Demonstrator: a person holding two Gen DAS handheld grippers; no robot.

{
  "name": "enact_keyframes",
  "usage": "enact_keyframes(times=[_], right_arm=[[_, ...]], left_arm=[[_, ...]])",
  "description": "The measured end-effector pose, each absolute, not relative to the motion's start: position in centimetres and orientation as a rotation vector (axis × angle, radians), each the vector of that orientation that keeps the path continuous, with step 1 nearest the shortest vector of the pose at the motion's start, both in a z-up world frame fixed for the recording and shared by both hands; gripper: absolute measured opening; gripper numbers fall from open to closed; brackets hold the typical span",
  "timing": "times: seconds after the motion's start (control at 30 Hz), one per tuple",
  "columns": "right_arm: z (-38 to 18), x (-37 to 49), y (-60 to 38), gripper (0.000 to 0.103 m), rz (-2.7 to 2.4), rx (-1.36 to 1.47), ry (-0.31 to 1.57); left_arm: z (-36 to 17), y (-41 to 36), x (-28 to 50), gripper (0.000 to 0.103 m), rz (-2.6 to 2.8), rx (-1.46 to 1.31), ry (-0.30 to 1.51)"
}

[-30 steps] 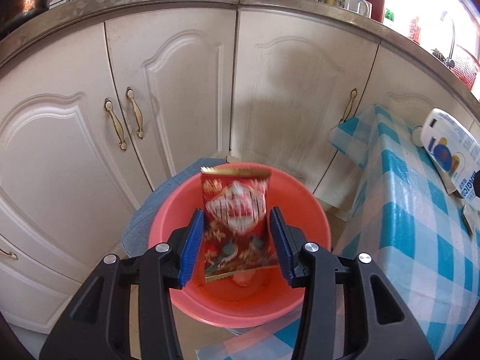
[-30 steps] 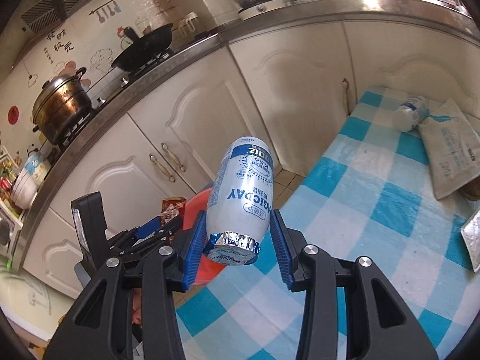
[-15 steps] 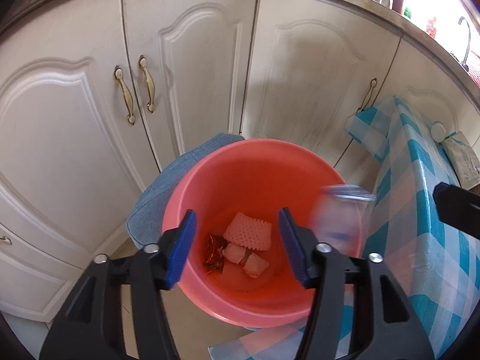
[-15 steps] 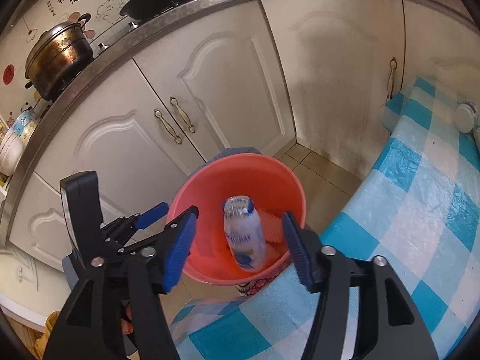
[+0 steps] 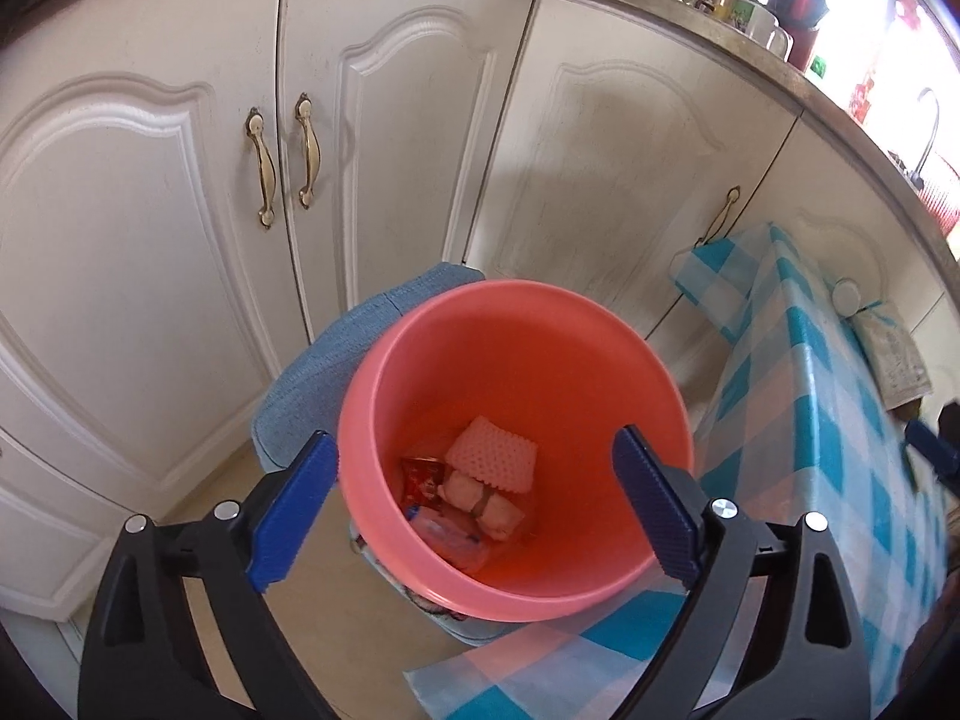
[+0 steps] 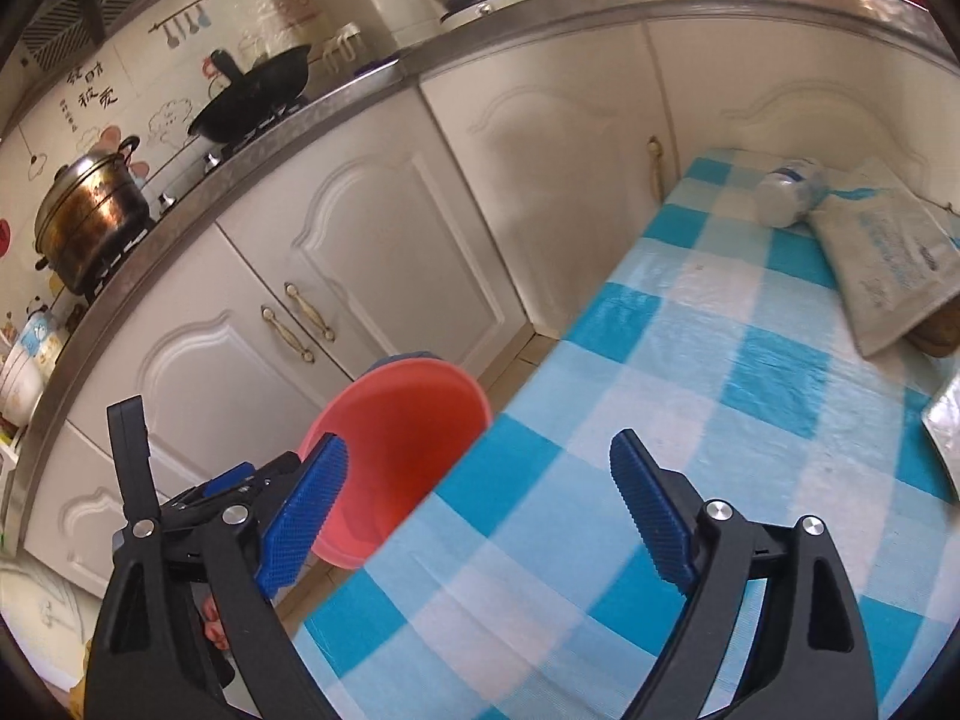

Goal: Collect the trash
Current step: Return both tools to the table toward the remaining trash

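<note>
A pink-red bucket (image 5: pixel 372 360) stands on the floor beside the checked table. In it lie a pink foam net (image 5: pixel 492 459), a red snack wrapper (image 5: pixel 423 477) and a pale bottle (image 5: pixel 450 534) at the bottom. My left gripper (image 5: pixel 473 435) hangs over the bucket, its jaws opening wide with nothing between them. My right gripper (image 6: pixel 480 439) is over the table's near corner beside the bucket (image 6: pixel 408 420), jaws also opening and empty. Farther back on the table lie a plastic bottle (image 6: pixel 786 192) and a white-blue bag (image 6: pixel 888 252).
The blue-and-white checked tablecloth (image 6: pixel 690 360) runs to the right. A silvery wrapper (image 6: pixel 945 420) shows at its right edge. White cabinet doors (image 5: pixel 180 240) stand close behind the bucket. A blue cushion (image 5: pixel 336 354) sits under the bucket's far side. Pots stand on the counter (image 6: pixel 90 216).
The left gripper opened and the red snack wrapper fell into the bucket. The right gripper let go of the white bottle, which dropped in too, then swung back over the table.
</note>
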State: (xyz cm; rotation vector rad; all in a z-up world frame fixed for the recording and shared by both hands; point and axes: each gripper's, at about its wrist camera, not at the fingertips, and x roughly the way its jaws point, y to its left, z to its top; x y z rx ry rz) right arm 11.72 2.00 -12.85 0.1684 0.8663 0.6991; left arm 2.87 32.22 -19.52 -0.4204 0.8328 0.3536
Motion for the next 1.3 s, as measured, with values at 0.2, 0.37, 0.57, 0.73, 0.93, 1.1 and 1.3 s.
enact_keyframes(times=[0.2, 0.37, 0.57, 0.73, 0.93, 1.1, 1.3], right_arm=[[-13.1, 11.3, -1.0, 0.089, 0.665, 0.196, 0.838], [-12.5, 11.0, -2.8, 0.089, 0.618, 0.194, 0.804], [-11.6, 10.6, -4.7, 0.089, 0.57, 0.179, 0.751], [-11.1, 10.6, -6.5, 0.09, 0.521, 0.175, 0.724], [-10.6, 10.7, -8.6, 0.093, 0.464, 0.178, 0.702], [-10.4, 11.0, -10.5, 0.093, 0.422, 0.183, 0.688], [-10.3, 11.2, -12.9, 0.093, 0.372, 0.207, 0.67]], left_arm=[[-17.8, 30.2, 3.4, 0.093, 0.368, -0.397, 0.815], [-15.6, 27.2, 4.4, 0.093, 0.365, -0.302, 0.795], [-12.8, 22.9, 5.5, 0.093, 0.342, -0.178, 0.758], [-11.1, 19.2, 6.4, 0.093, 0.303, -0.088, 0.726], [-9.6, 14.5, 7.5, 0.093, 0.251, -0.006, 0.704], [-8.9, 11.1, 8.4, 0.093, 0.208, 0.042, 0.693], [-8.6, 7.2, 9.4, 0.094, 0.149, 0.088, 0.686]])
